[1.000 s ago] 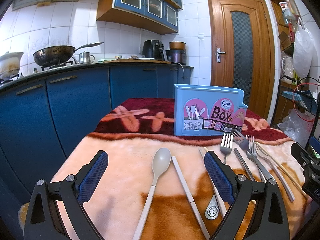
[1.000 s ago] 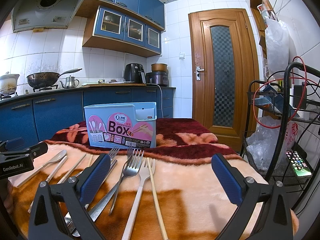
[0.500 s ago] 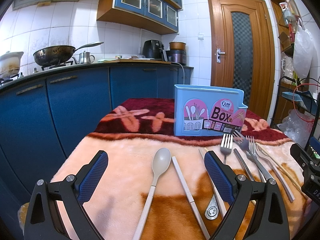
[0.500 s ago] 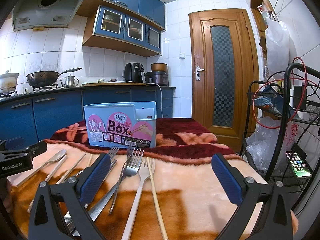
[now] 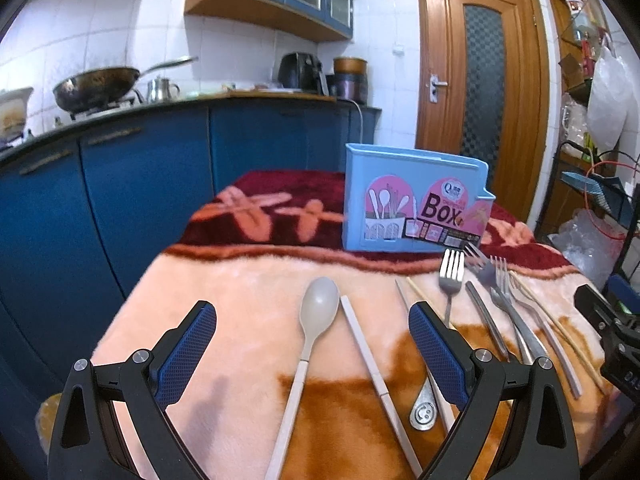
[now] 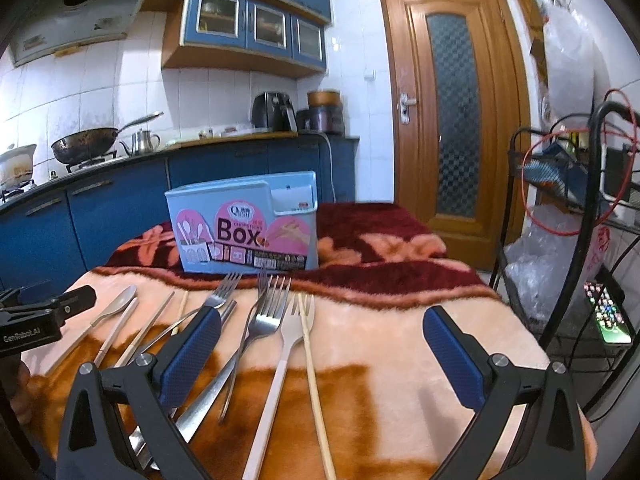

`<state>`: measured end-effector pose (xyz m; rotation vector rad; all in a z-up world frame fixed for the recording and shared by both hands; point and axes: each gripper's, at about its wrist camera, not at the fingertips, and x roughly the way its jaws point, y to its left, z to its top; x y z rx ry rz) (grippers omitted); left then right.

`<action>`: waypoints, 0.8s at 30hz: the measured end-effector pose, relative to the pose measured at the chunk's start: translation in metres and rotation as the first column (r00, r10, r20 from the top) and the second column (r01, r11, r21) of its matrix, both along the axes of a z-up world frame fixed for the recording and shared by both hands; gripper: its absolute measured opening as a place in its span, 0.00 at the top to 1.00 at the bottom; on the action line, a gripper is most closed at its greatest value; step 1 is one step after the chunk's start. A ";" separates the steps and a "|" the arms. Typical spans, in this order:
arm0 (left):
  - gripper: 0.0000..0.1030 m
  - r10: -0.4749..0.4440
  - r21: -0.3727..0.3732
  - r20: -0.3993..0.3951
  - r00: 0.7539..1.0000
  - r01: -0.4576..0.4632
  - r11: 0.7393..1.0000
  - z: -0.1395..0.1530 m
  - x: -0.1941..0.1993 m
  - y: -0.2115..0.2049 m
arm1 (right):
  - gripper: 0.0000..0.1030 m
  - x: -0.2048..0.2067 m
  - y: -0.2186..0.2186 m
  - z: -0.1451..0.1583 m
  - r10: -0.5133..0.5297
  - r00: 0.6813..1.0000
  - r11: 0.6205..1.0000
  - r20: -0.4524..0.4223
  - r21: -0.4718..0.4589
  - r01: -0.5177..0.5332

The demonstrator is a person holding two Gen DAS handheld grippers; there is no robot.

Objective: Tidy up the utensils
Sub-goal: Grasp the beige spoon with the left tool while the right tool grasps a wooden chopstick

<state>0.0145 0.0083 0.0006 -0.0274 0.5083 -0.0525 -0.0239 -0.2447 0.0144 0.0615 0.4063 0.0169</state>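
Both grippers, left (image 5: 312, 344) and right (image 6: 322, 354), are hovering spread and empty. Spoon (image 5: 316, 312), forks (image 6: 266, 316) and chopsticks (image 6: 314, 372) are lying on the blanket (image 6: 384, 344) before the blue utensil box (image 5: 412, 208); sorting is apparently not begun.

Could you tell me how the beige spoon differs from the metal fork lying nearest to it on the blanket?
The beige spoon has a matte, pale bowl and a long pale handle; the metal fork is shiny steel with four tines. The spoon lies in the open between the left gripper's fingers, while the fork's handle runs behind the right-hand finger, among crowded cutlery. Both lie flat on the blanket, heads pointing toward the blue box.
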 end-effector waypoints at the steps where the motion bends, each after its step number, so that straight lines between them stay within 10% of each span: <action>1: 0.06 -0.005 -0.001 -0.009 1.000 0.005 1.000 0.003 0.000 0.001 | 0.00 0.000 0.001 0.001 0.002 1.000 1.000 -0.012 -0.001 -0.002; 13: 0.05 -0.049 0.174 -0.212 0.976 0.087 0.981 0.023 0.031 0.010 | 0.02 0.039 -0.005 0.030 0.050 0.960 0.992 -0.276 -0.100 -0.081; 20: 0.06 -0.126 0.048 -0.433 0.892 0.163 0.985 0.006 0.055 0.016 | 0.41 0.065 -0.013 0.031 0.088 0.900 0.984 -0.427 -0.104 -0.146; 24: 0.36 -0.109 0.002 -0.540 0.835 0.130 0.991 -0.008 0.069 0.019 | 0.57 0.074 -0.017 0.022 0.143 0.847 0.982 -0.513 -0.030 -0.184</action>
